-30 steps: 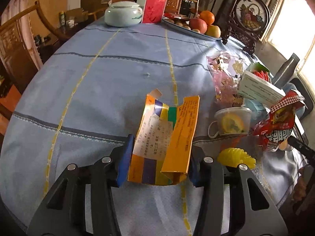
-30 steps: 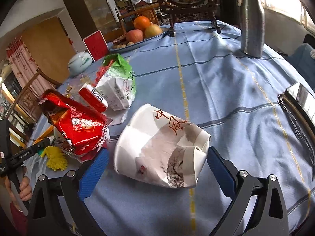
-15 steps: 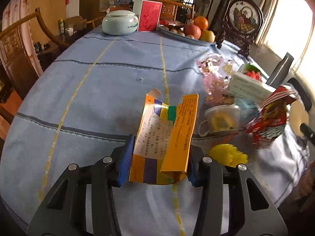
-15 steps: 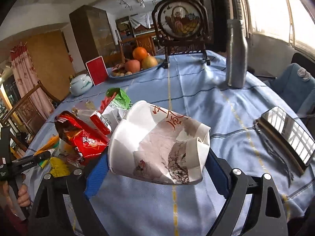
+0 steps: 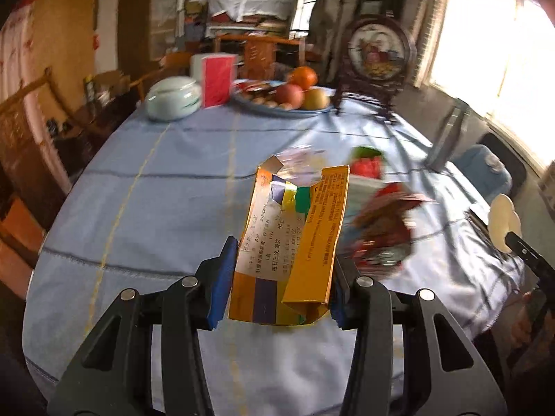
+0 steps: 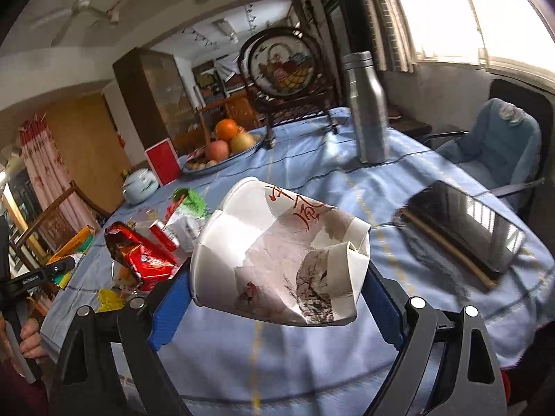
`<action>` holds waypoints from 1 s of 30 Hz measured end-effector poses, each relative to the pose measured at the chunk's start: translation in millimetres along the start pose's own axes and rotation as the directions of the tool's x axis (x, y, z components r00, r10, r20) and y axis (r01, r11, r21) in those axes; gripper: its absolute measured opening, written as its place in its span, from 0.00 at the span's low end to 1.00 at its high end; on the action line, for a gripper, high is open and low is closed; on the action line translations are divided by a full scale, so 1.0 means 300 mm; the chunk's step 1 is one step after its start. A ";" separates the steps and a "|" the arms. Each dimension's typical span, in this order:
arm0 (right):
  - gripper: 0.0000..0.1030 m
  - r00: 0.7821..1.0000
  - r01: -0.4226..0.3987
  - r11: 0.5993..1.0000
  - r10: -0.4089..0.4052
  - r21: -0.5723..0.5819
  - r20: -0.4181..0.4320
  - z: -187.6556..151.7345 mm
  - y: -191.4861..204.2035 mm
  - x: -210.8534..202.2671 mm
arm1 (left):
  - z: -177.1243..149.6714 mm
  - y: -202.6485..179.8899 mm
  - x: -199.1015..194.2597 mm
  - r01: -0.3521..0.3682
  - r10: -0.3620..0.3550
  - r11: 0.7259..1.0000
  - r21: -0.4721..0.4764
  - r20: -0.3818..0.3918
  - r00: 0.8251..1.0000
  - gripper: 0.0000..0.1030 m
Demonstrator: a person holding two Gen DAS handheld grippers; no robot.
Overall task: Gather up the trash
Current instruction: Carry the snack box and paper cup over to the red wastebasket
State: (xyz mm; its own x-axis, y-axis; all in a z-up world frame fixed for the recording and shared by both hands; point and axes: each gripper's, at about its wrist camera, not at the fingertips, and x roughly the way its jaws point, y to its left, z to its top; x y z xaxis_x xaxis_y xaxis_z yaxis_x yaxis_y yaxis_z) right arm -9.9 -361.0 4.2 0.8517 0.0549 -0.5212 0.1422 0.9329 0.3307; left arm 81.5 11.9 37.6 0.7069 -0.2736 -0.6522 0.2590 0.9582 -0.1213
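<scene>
My left gripper [image 5: 279,284] is shut on a torn yellow carton [image 5: 308,235] with a white label, and holds it above the blue tablecloth [image 5: 156,190]. My right gripper [image 6: 277,306] is shut on a crushed white paper cup [image 6: 277,242] with red writing, which is off the table. More litter lies on the cloth: a red snack bag [image 6: 138,260], a red-and-white box [image 6: 163,237], a green-and-white packet [image 6: 189,208] and a yellow piece [image 6: 109,298]. In the right wrist view the yellow carton [image 6: 74,242] shows at the far left, above a hand [image 6: 29,339].
At the far end stand a fruit plate [image 5: 312,111], a pale ceramic jar [image 5: 173,98], a red box [image 5: 216,81] and a round framed ornament [image 5: 376,52]. A steel bottle [image 6: 367,104] and a dark tablet [image 6: 464,222] are to the right. A blue-cushioned chair [image 6: 503,145] stands beyond the table.
My right gripper closed on the paper cup and lifted it off the cloth. My left gripper rose with the yellow carton. Both views now look further across the table.
</scene>
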 end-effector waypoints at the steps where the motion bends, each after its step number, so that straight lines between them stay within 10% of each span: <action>1: 0.87 1.000 0.009 1.000 -0.009 0.006 0.006 -0.004 -0.018 -0.017 | 0.006 -0.038 -0.005 0.018 -0.018 1.000 0.018 0.005 1.000 0.45; 11: 0.87 0.972 0.228 0.966 -0.234 0.124 0.035 -0.124 -0.348 -0.299 | 0.003 -0.417 0.001 0.241 -0.243 0.954 0.180 -0.014 0.970 0.45; 18: 0.87 0.901 0.434 0.868 -0.422 0.240 -0.104 -0.340 -0.646 -0.408 | -0.044 -0.697 0.055 0.375 -0.361 0.883 0.281 -0.103 0.927 0.45; 24: 0.93 0.844 0.520 0.803 -0.430 0.293 -0.319 -0.572 -0.893 -0.253 | -0.124 -0.914 0.074 0.449 -0.404 0.815 0.366 -0.196 0.894 0.45; 27: 0.93 0.784 0.602 0.740 -0.479 0.299 -0.394 -0.656 -0.991 -0.214 | -0.174 -1.012 0.081 0.482 -0.416 0.776 0.407 -0.244 0.876 0.45; 30: 0.93 0.816 0.574 0.722 -0.462 0.386 -0.349 -0.664 -1.016 -0.270 | -0.234 -1.119 0.091 0.530 -0.432 0.724 0.441 -0.307 0.848 0.45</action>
State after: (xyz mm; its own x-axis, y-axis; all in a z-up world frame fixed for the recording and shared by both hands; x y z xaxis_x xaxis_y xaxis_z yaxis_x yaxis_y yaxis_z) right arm -222.8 -579.0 -210.9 0.4531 -0.2622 -0.8520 0.7865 0.5675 0.2435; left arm -32.4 -311.4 8.0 0.2849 -0.6207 -0.7304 0.8525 0.5124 -0.1030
